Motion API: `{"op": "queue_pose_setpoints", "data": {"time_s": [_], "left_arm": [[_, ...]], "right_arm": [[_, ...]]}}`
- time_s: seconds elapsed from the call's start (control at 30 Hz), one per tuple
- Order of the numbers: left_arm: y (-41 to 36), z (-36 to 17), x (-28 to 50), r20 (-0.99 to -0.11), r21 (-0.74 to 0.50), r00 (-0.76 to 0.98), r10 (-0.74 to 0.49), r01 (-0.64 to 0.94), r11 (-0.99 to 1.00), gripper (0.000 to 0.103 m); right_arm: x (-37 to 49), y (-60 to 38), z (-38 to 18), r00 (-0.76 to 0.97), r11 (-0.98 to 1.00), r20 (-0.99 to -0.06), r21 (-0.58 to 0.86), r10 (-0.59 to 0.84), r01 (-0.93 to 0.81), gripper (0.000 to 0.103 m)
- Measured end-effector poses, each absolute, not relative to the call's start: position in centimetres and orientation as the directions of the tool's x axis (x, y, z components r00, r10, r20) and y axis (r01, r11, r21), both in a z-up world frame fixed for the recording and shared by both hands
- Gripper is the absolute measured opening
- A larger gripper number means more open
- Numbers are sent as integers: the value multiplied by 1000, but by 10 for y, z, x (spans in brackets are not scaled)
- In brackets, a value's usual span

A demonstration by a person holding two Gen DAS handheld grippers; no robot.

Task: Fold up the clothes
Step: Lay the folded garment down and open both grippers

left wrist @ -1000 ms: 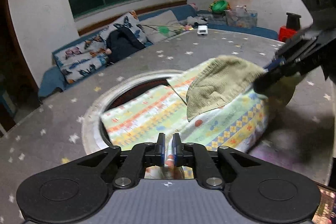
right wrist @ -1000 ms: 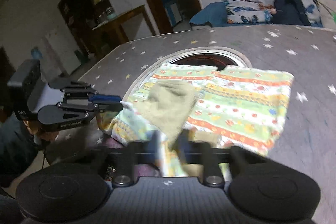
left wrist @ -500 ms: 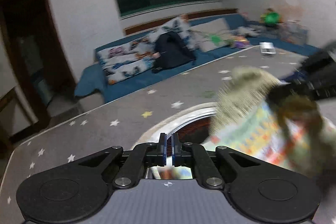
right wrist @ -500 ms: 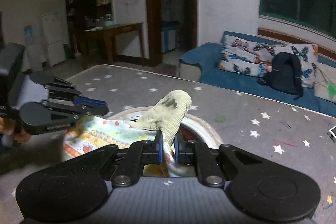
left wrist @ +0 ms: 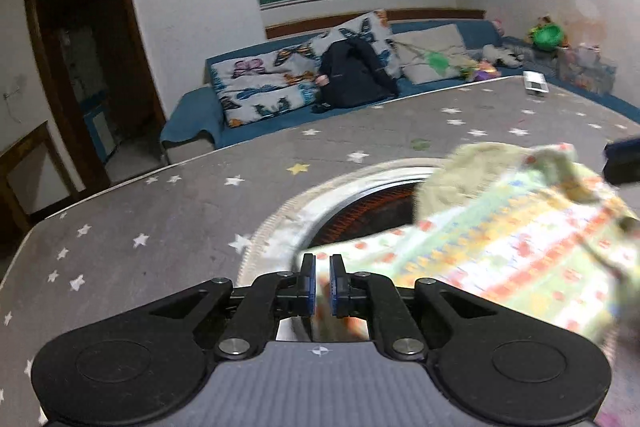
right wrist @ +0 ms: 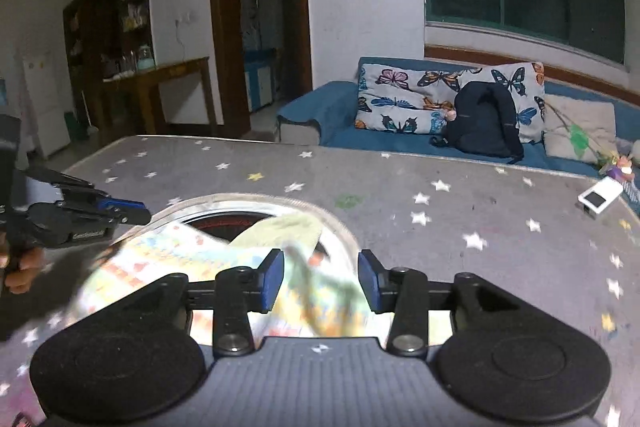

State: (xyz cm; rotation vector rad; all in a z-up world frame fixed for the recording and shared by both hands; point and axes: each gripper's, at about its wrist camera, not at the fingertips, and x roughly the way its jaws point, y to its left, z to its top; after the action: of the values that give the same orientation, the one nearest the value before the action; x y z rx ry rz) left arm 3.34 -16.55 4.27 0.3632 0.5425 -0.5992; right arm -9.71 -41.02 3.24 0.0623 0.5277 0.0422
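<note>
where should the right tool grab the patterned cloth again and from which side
Take the patterned cloth at the loose upper edge lying between the open pads of the right tool, whose jaws have just been opening. Come from the near side, low over the table. That edge is thin and raised, so the pads can close across it, opposite the left tool's end.

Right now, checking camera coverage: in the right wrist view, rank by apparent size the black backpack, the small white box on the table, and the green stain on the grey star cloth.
1. Black backpack
2. Small white box
3. Green stain; close to the box, unsure.
</note>
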Motion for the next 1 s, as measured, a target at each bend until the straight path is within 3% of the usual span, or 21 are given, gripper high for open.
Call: {"op": "queue_pose_setpoints", "data": {"time_s": [0.2,0.33,0.47,0.97,1.0], "left_arm": [[-184,38,-6,-583,158,623,-521,716,680,9],[-199,24,1,-613,163,613,-498,715,679,10],[-194,15,17,-633,131,614,-472,685,717,22],[-192,18,20,-633,122,613,-474,683,721,27],[-192,17,21,-632,122,613,-473,682,722,28]], "right_arm": [[-123,-396,13,832,997,-550,51,74,-55,40],[-108,-407,2,816,997,-577,72,44,-3,40],[-89,-431,-13,778,990,-628,98,-18,102,40],[-62,-446,-19,800,982,-600,157,8,108,41],[-62,-444,-19,799,983,-601,148,5,105,34]]}}
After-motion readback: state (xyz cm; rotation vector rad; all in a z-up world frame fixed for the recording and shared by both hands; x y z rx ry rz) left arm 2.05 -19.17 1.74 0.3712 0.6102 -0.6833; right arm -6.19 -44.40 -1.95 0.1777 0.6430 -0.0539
